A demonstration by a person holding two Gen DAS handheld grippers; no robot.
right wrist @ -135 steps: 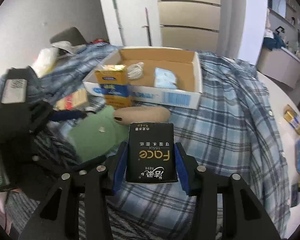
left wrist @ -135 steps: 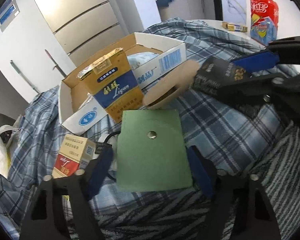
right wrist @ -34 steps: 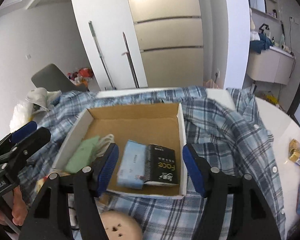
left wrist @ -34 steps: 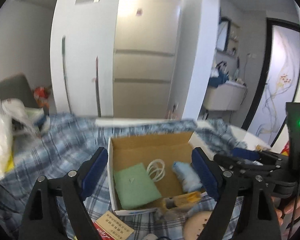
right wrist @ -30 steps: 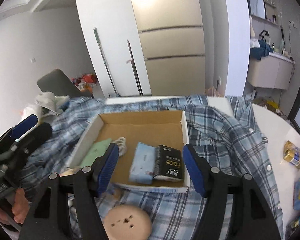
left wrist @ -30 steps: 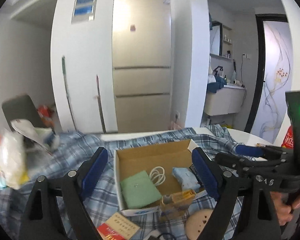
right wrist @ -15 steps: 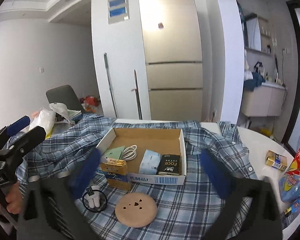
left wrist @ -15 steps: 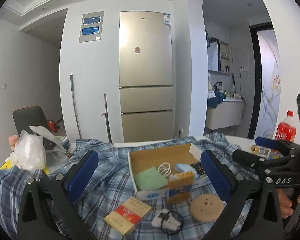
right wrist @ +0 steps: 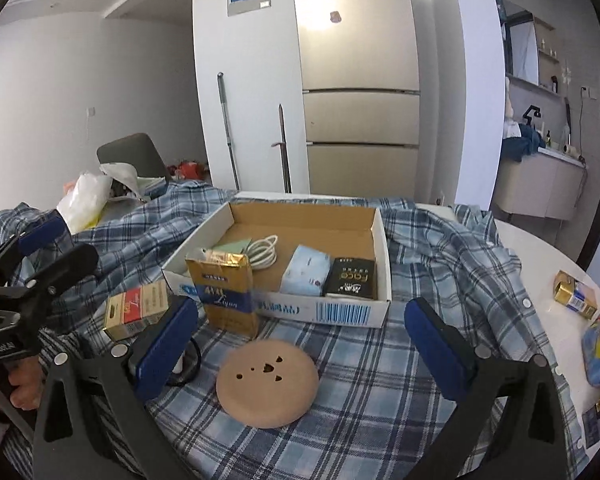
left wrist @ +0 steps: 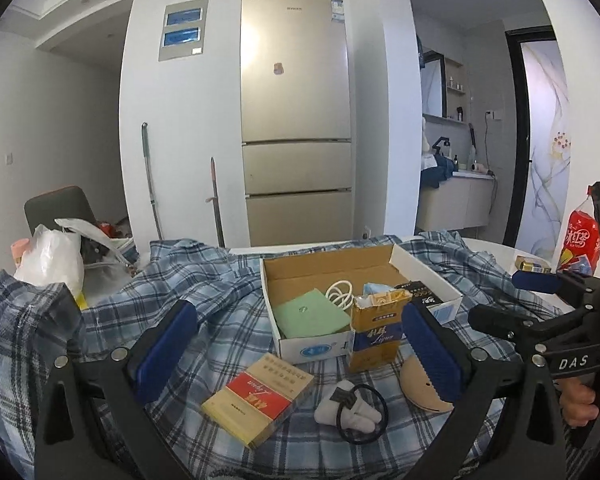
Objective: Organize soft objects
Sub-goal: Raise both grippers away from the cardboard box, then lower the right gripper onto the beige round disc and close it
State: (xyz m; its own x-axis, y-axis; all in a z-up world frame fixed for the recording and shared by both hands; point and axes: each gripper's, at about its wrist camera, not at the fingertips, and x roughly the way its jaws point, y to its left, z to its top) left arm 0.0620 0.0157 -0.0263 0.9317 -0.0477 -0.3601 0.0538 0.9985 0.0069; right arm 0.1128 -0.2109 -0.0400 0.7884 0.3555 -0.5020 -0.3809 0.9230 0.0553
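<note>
Blue-padded jaws of both grippers [left wrist: 298, 346] [right wrist: 300, 344] wide apart, empty.

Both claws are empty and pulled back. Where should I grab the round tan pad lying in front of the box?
The round tan pad lies flat on the plaid cloth, so there's no side to pinch. Come down with the right claw at its near rim, one finger sliding under the edge, one on top. Its soft look suggests the rim should lift.

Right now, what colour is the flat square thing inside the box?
Light green. The square pad lies in the cardboard box, clearest in the left wrist view.
</note>
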